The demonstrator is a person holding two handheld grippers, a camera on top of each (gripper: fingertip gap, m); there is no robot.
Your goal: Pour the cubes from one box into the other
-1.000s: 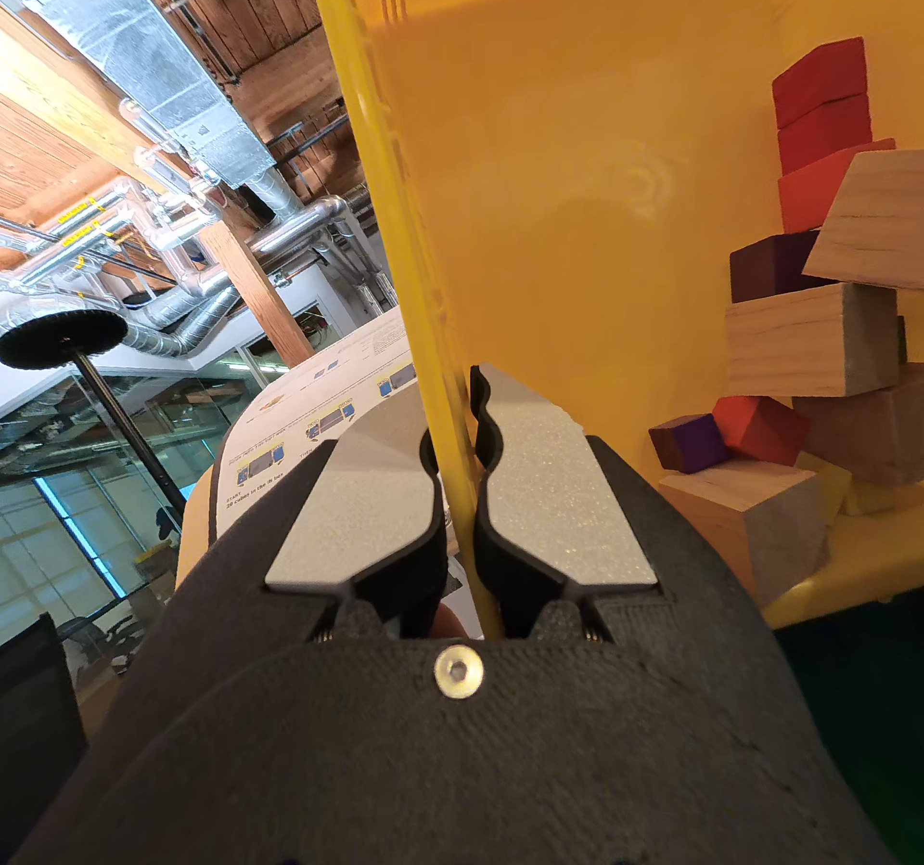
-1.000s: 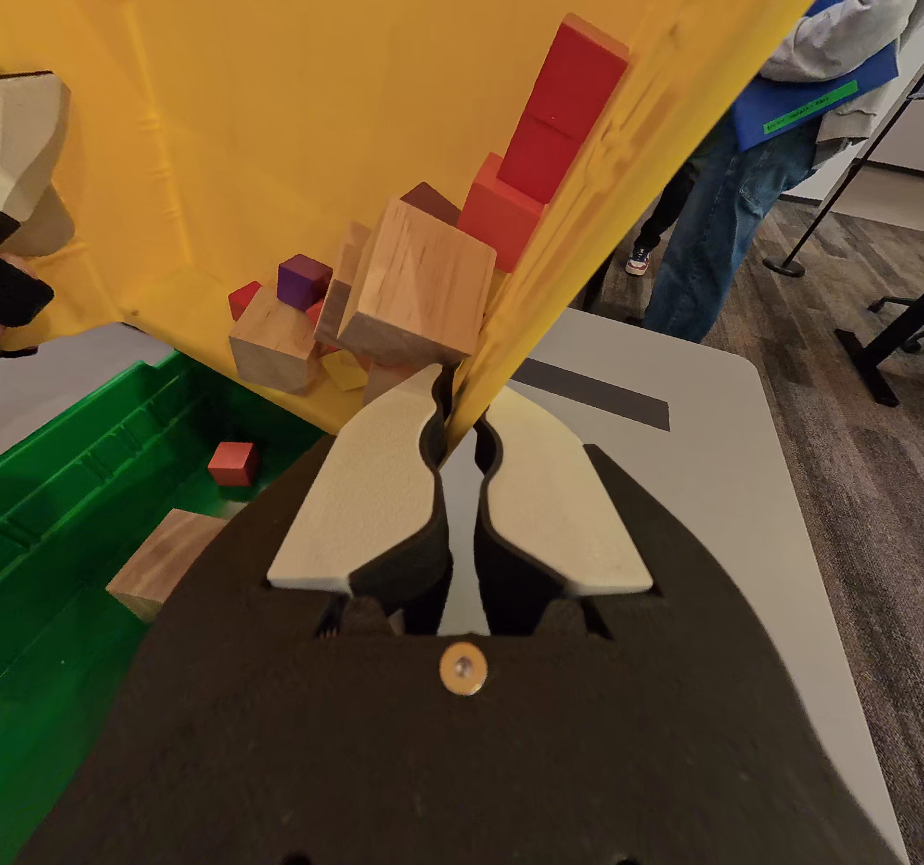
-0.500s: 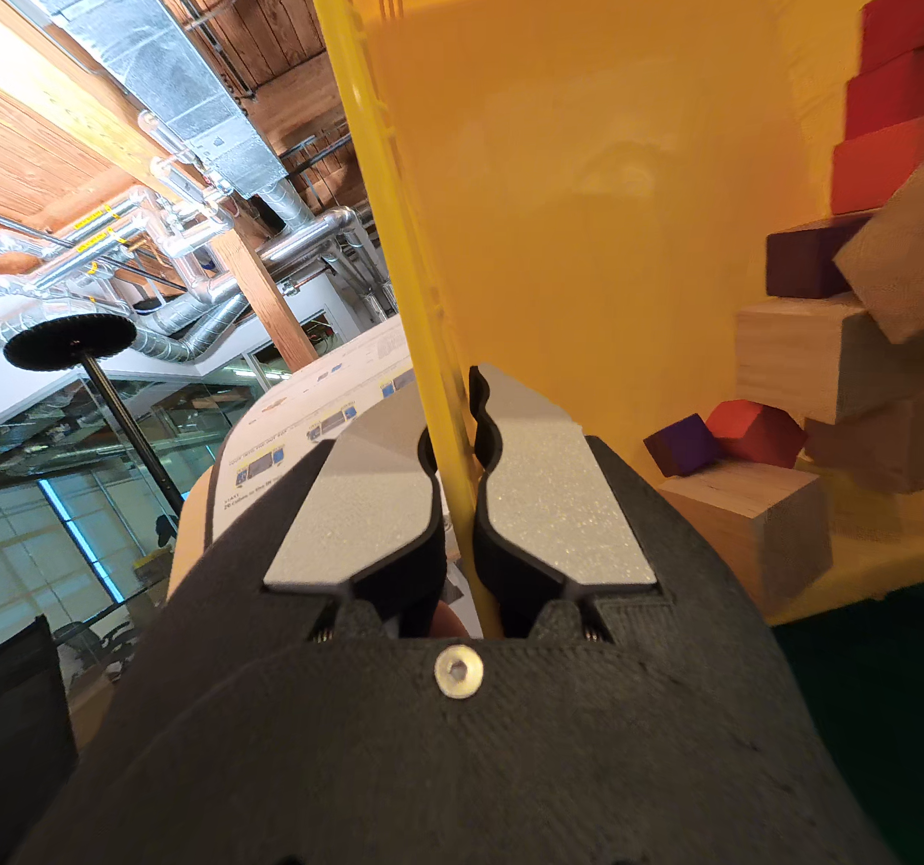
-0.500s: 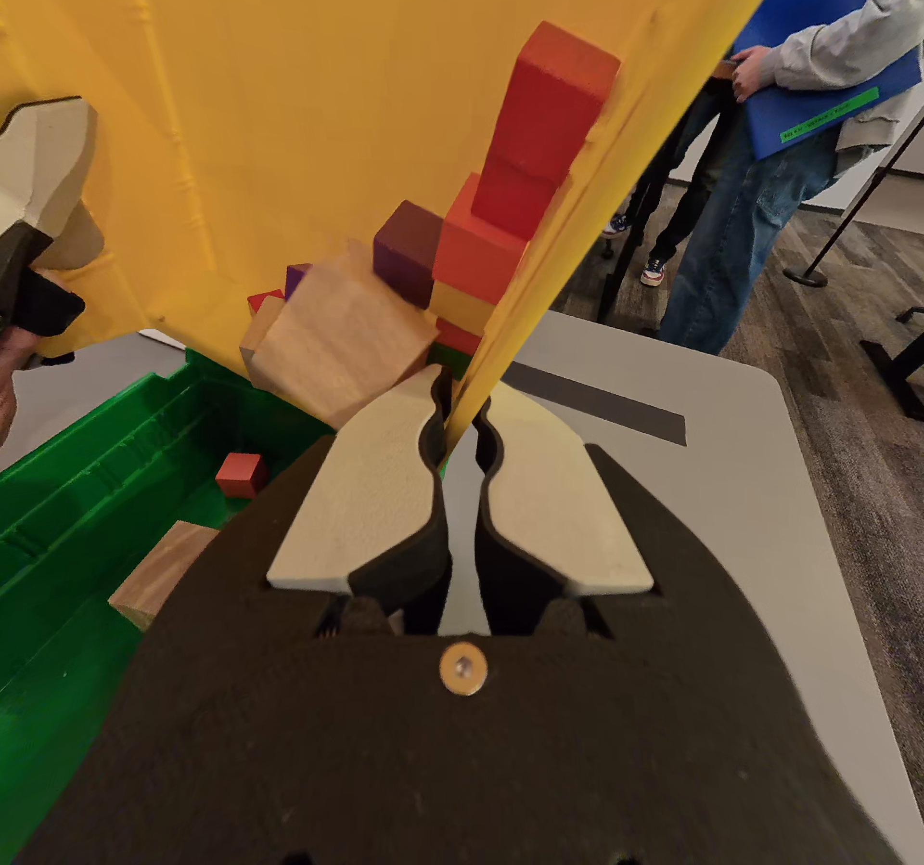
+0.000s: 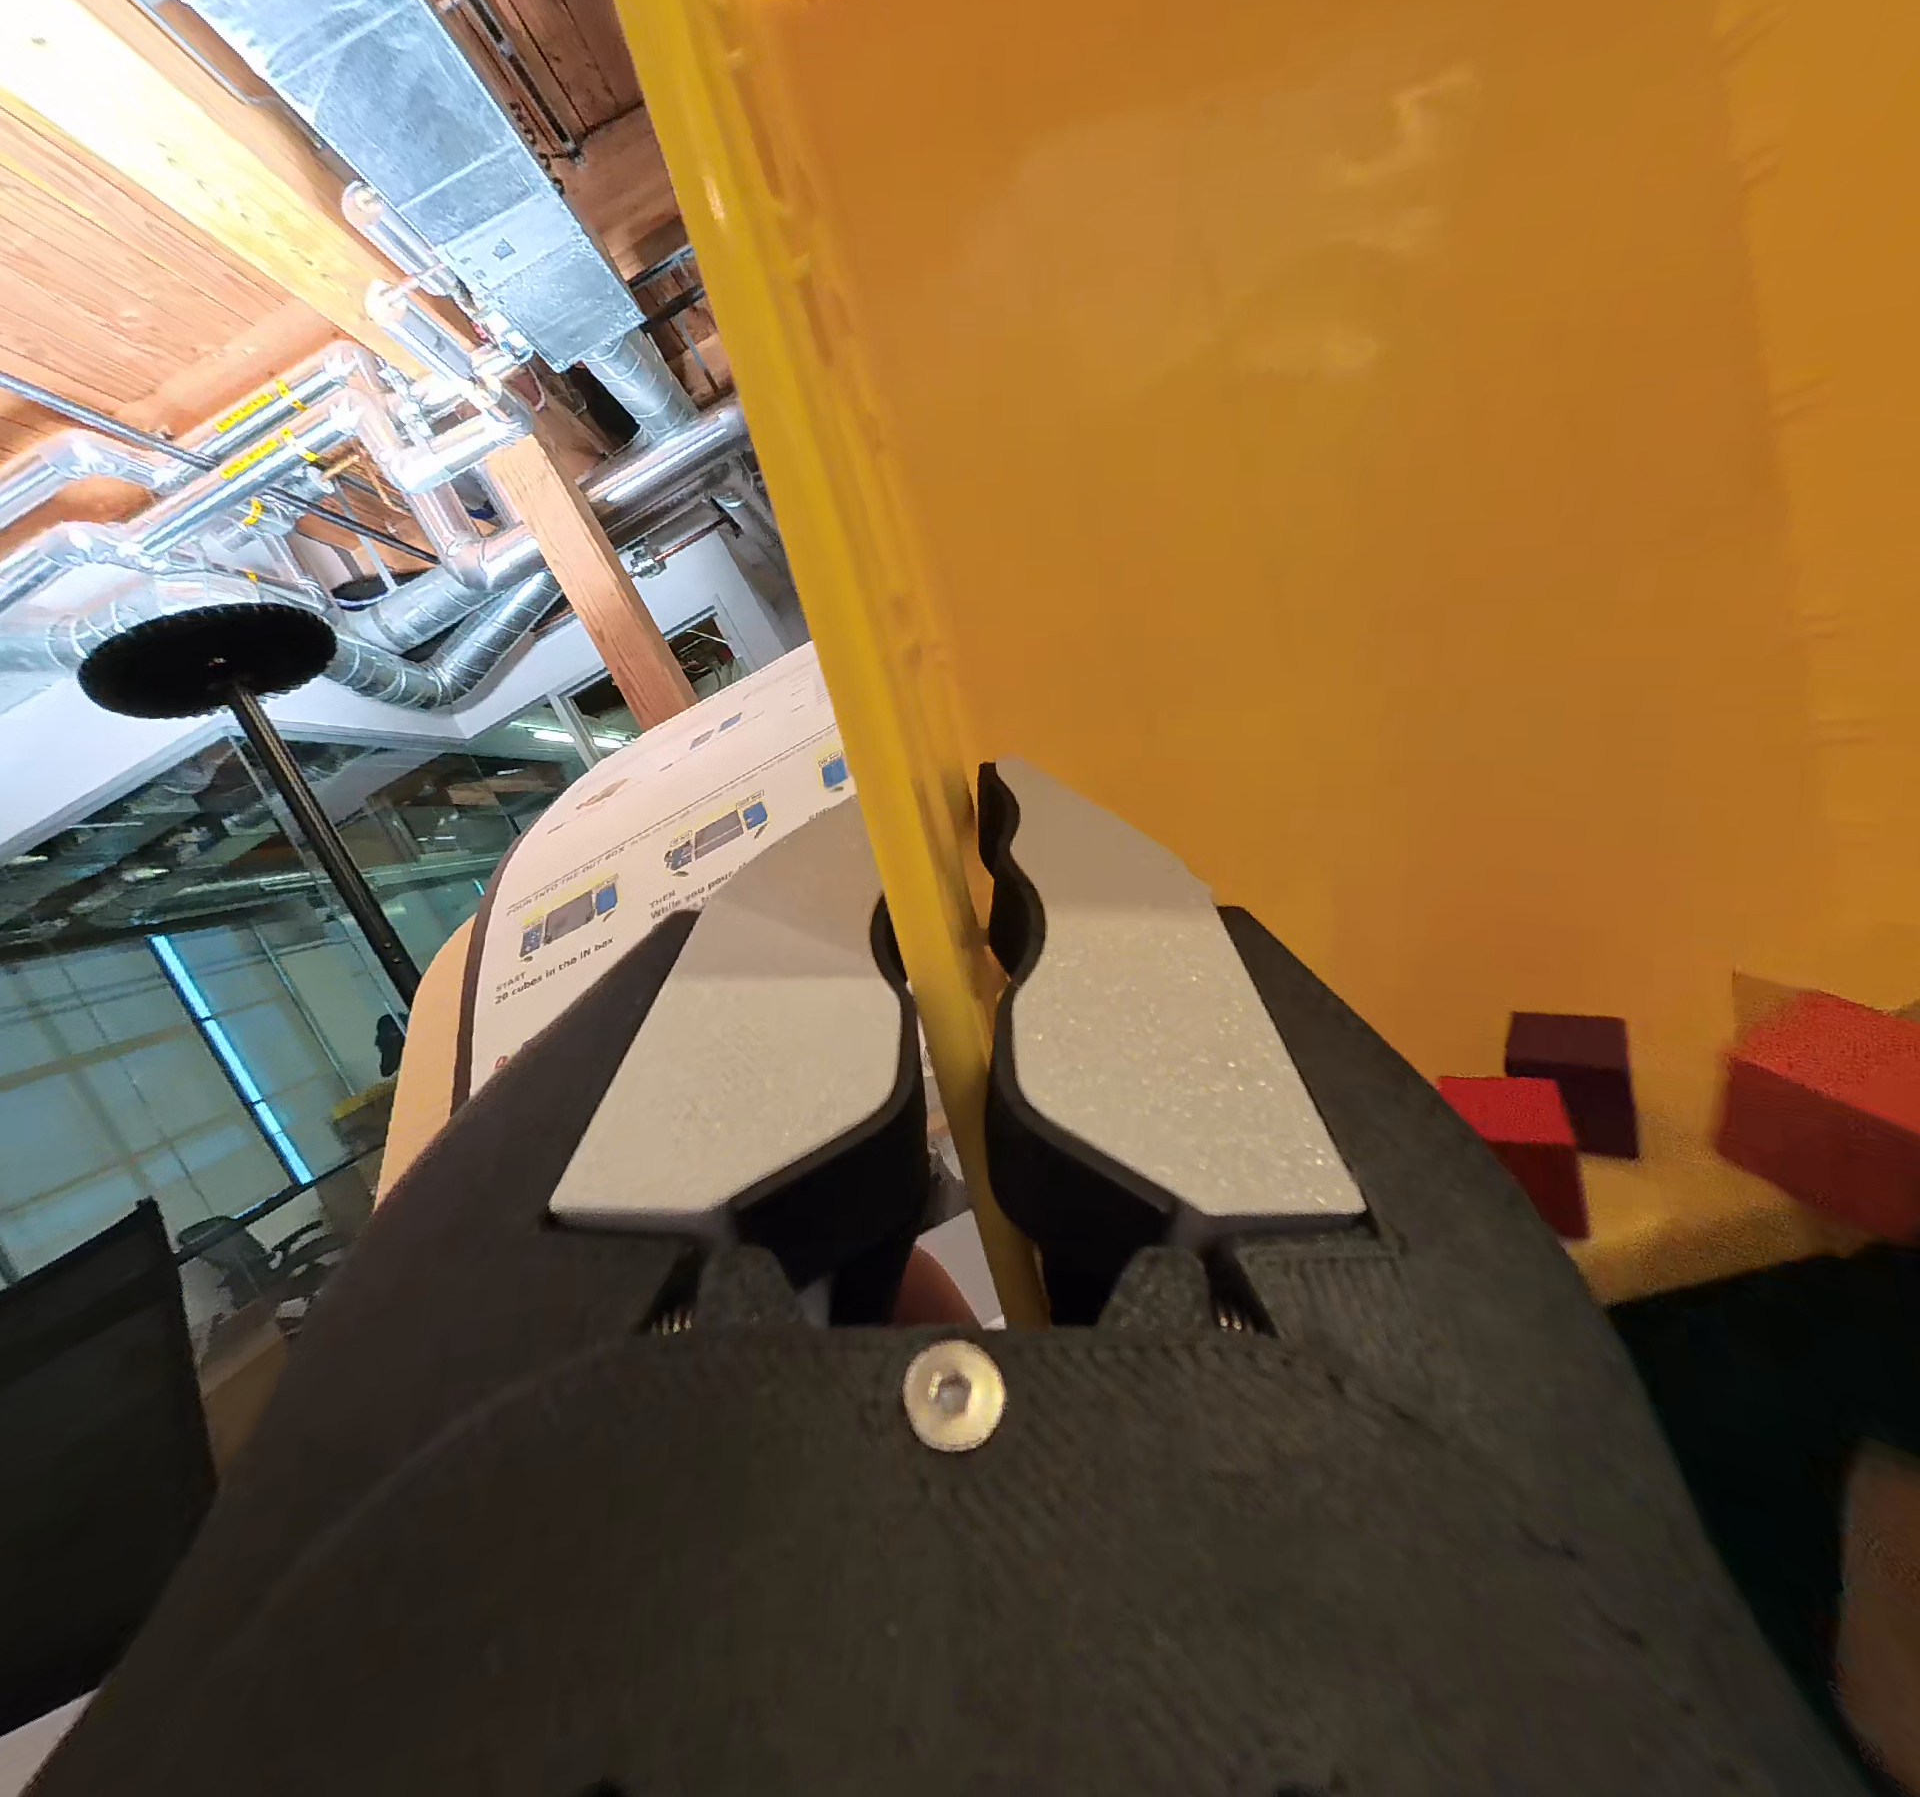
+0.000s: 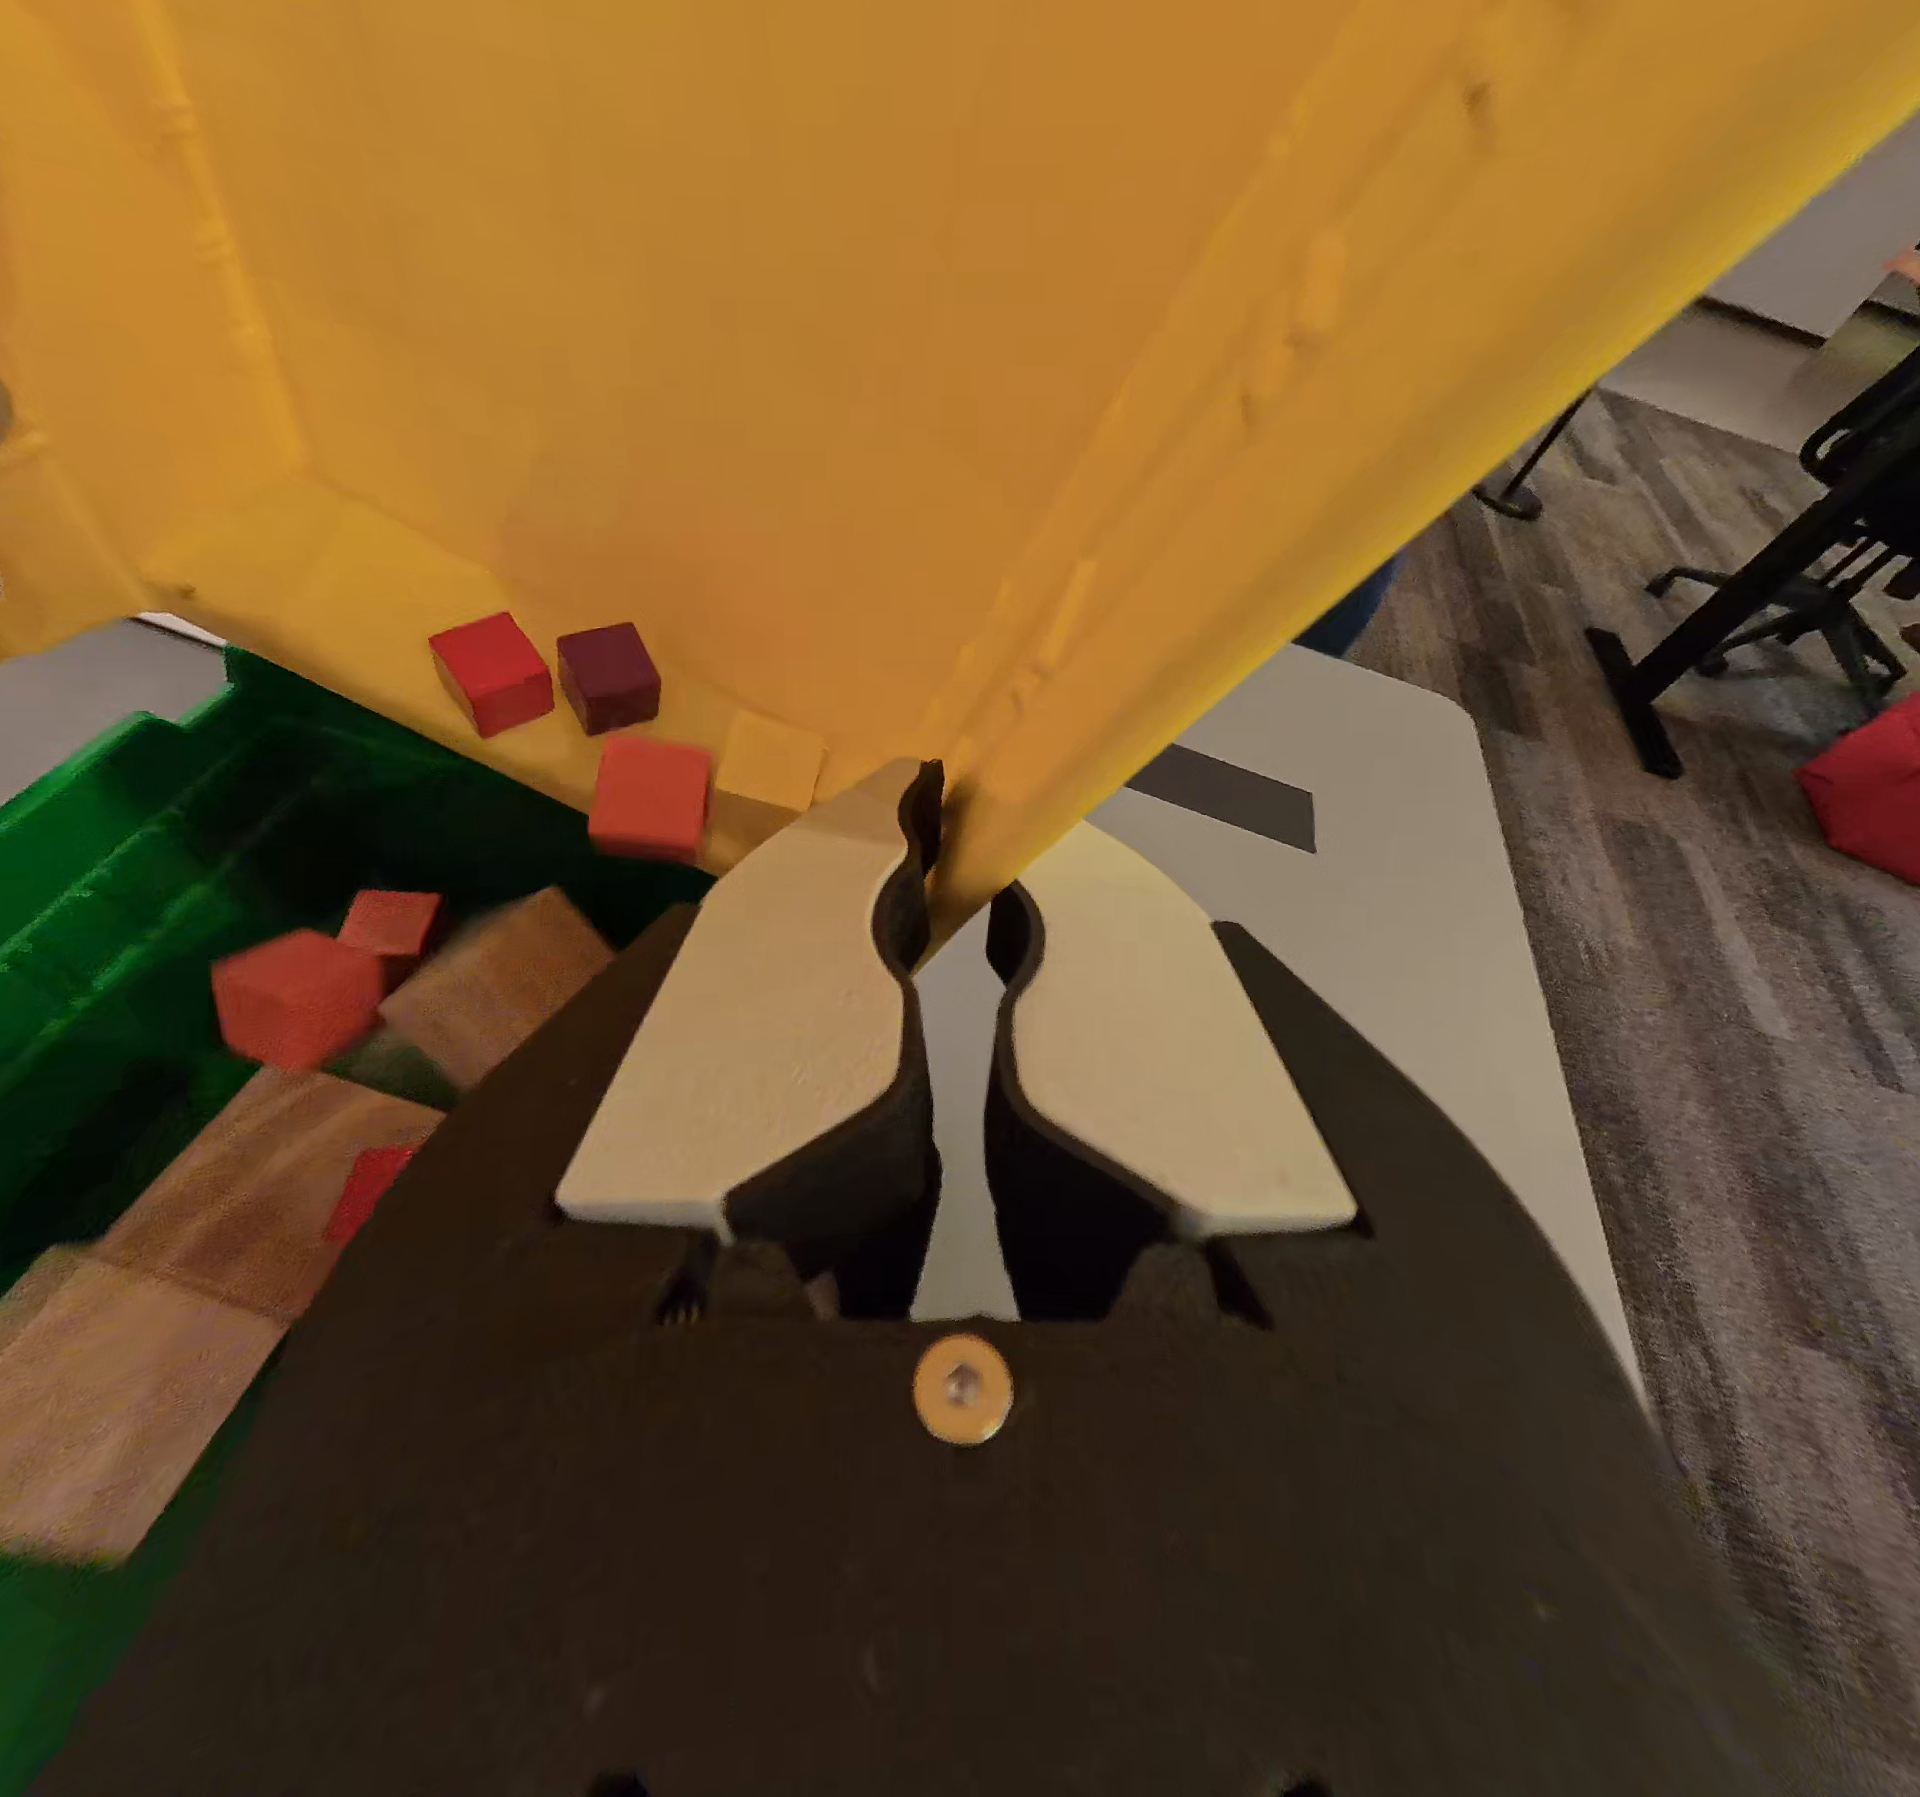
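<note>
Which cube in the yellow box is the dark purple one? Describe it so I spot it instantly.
Right wrist view: find the tilted yellow box and follow its inside down to the low edge above the green box. The dark purple cube sits there, right of a red cube; it is the darkest cube there.

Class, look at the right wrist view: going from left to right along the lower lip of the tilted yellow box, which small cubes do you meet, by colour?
red cube → dark purple cube → orange-red cube → yellow cube, all on the yellow box, just left of the right gripper.
</note>
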